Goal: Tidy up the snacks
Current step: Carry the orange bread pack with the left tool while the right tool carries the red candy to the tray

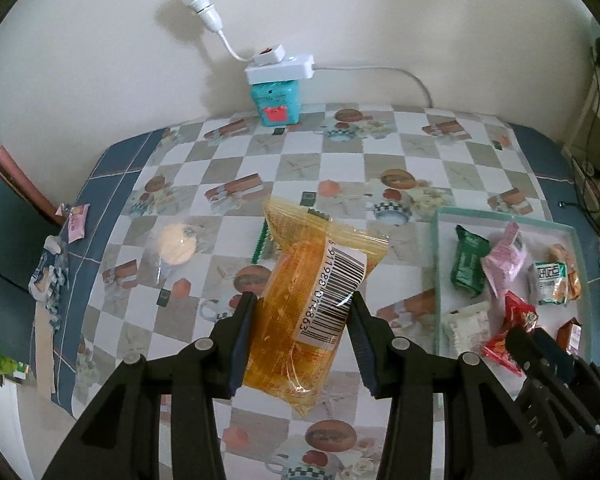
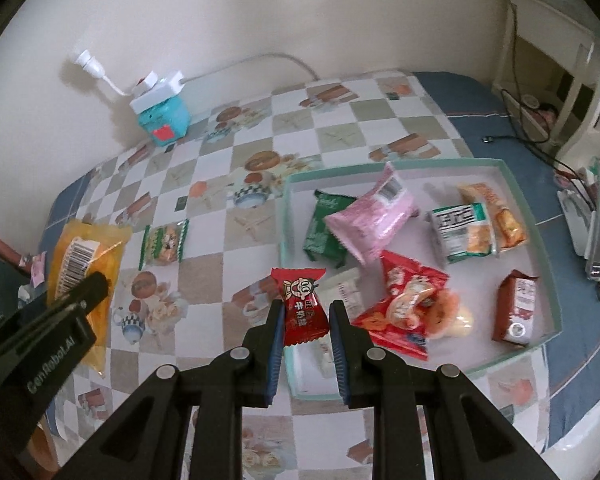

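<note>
two tongs, left tongs (image 1: 302,312) clamping yellow packet (image 1: 300,312), right tongs (image 2: 303,322) pinching red candy (image 2: 304,306) over tray (image 2: 512,176) edge

"GenRobot.AI" on left tongs (image 2: 100,280)

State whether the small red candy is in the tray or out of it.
Out: the right gripper holds the red candy above the tray at its near-left corner.

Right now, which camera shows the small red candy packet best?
Right wrist: the red candy packet fills the centre, held between the right gripper pads. The left wrist view shows that gripper, but I cannot pick out the packet there.
</note>
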### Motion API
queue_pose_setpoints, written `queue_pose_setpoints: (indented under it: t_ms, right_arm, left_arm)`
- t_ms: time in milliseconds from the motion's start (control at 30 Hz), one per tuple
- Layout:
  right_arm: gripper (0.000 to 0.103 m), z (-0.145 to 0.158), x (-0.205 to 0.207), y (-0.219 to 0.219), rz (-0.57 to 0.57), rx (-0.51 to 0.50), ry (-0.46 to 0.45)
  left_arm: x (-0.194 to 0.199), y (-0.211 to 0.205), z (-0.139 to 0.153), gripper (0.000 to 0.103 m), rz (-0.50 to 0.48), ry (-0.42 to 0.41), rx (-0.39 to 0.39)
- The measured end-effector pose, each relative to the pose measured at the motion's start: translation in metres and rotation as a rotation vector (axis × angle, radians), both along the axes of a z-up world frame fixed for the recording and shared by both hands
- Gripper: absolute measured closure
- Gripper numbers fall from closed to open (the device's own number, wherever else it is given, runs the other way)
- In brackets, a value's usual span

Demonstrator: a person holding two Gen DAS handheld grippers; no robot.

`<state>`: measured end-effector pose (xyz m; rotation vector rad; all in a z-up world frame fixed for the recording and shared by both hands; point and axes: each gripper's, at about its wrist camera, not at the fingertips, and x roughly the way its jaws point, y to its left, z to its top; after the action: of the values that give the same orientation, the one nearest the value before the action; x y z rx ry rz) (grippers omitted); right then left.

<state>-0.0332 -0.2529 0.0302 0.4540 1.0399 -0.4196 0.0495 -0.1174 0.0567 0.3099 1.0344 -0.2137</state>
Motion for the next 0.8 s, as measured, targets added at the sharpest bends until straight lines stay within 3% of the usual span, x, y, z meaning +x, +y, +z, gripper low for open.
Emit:
queue_pose_setpoints:
  t_ms: [800]
  right_arm:
    - [0.079, 0.009, -0.046, -0.068, -0.124, -0.015, -0.003]
  left_arm:
    - [-0.042, -0.066, -0.004, 0.056, -0.121, 0.016, 0.014]
